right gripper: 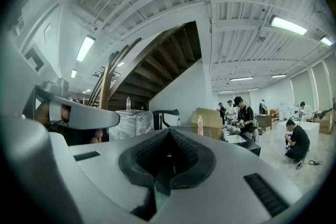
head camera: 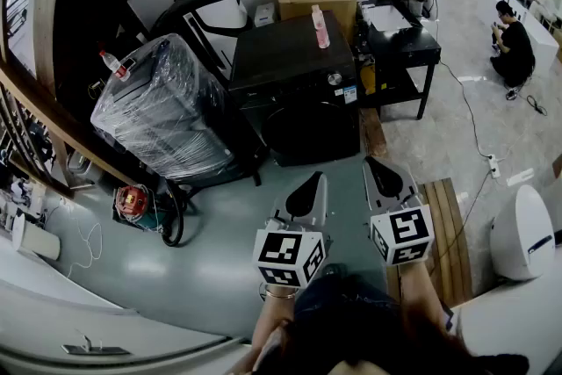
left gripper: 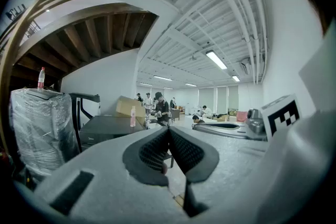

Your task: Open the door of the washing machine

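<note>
Left gripper (head camera: 309,189) and right gripper (head camera: 379,173) both clenched, nothing between the jaws. They're side by side, well short of the washing machine (head camera: 294,70). Its round door (head camera: 312,132) faces them, shut. Bare floor (head camera: 219,224) lies between. Wrapped appliance (head camera: 167,105) crowds the machine's left edge, black table (head camera: 404,44) sits just beside its right.

- Washing machine (head camera: 290,57): black front-loading unit, standing upright on the floor, flat top, control knob at the upper front corner.
- Door (head camera: 313,133): round, dark, set in the front panel, closed flush.
</note>
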